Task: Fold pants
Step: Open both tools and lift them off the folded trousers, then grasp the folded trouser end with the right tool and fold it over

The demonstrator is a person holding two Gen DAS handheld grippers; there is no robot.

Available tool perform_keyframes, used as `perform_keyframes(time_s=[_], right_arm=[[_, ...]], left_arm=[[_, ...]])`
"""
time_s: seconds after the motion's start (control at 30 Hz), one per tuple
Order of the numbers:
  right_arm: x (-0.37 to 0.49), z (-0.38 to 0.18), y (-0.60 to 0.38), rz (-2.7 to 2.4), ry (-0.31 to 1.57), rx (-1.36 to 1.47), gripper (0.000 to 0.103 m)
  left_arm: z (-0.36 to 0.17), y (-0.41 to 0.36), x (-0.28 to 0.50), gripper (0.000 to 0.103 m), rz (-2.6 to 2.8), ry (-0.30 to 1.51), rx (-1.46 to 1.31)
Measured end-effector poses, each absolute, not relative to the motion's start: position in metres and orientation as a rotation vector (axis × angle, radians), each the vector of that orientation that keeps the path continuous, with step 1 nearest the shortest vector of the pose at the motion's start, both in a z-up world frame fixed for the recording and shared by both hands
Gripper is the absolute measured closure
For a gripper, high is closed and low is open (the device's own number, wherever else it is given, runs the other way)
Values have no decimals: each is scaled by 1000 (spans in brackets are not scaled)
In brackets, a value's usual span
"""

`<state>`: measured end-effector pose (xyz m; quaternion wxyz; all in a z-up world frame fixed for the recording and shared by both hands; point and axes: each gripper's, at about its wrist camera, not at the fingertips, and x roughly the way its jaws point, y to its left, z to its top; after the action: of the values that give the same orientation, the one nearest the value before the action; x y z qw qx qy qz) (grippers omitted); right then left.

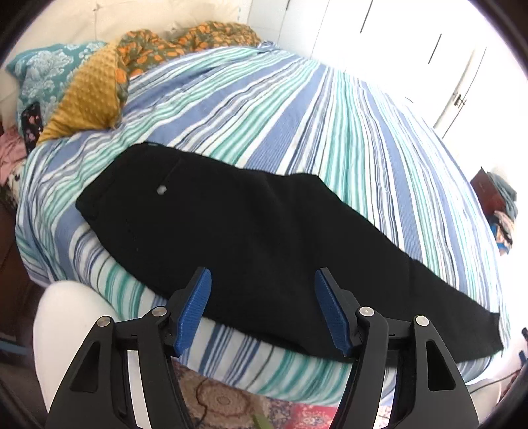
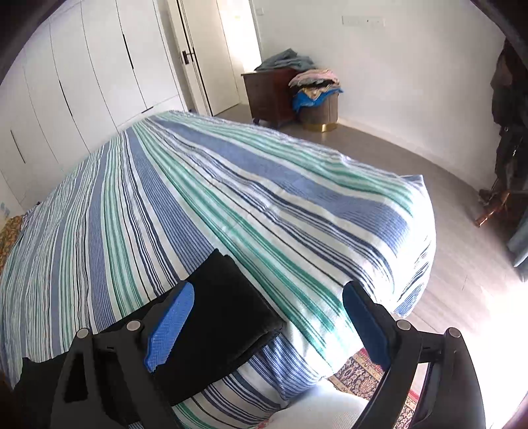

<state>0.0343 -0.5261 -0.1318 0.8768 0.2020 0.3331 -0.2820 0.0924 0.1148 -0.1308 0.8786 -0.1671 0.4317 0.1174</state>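
The black fabric pants (image 1: 250,231) lie lengthwise on the striped bedspread (image 1: 297,109); the left gripper (image 1: 262,290) and right gripper (image 2: 267,307) hang spread and empty, so pinch the hem and waistband squarely before folding.

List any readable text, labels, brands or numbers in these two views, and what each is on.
No readable text in either view.
Black pants: a small tag at the waistband edge, too small and blurred to read.
Wall plate high on the white wall: no legible marking.
Striped bedspread, pillows and both grippers: only patterns, no lettering.
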Motion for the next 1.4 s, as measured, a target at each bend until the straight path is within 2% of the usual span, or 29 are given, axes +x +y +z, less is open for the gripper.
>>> perform_keyframes(time_s=[0.1, 0.17, 0.23, 0.33, 0.43, 0.57, 0.67, 0.73, 0.83, 1.17, 1.4], right_arm=[[39, -119, -508, -520, 679, 383, 12], [52, -117, -492, -431, 700, 366, 12], [67, -121, -472, -337, 720, 358, 12], [84, -138, -446, -212, 739, 363, 12], [96, -163, -430, -128, 789, 376, 12], [104, -216, -430, -140, 981, 446, 12], [103, -221, -435, -148, 973, 479, 12], [102, -221, -436, -144, 973, 486, 12], [101, -222, -435, -145, 968, 478, 12], [99, -219, -433, -155, 940, 487, 10], [86, -203, -473, -138, 868, 699, 10]], left_arm=[[-139, 123, 117, 36, 214, 896, -311], [-154, 117, 130, 39, 196, 933, -249], [-170, 106, 127, 62, 189, 975, -205], [-201, 113, 129, 65, 217, 1050, -235], [-204, 117, 123, 67, 191, 1042, -239], [-202, 116, 120, 67, 195, 1040, -249], [-204, 111, 121, 55, 183, 1033, -225], [-202, 104, 119, 37, 160, 1018, -219], [-199, 96, 117, 26, 157, 999, -188], [-186, 112, 112, 23, 236, 903, -205], [-183, 117, 112, 23, 264, 867, -193]])
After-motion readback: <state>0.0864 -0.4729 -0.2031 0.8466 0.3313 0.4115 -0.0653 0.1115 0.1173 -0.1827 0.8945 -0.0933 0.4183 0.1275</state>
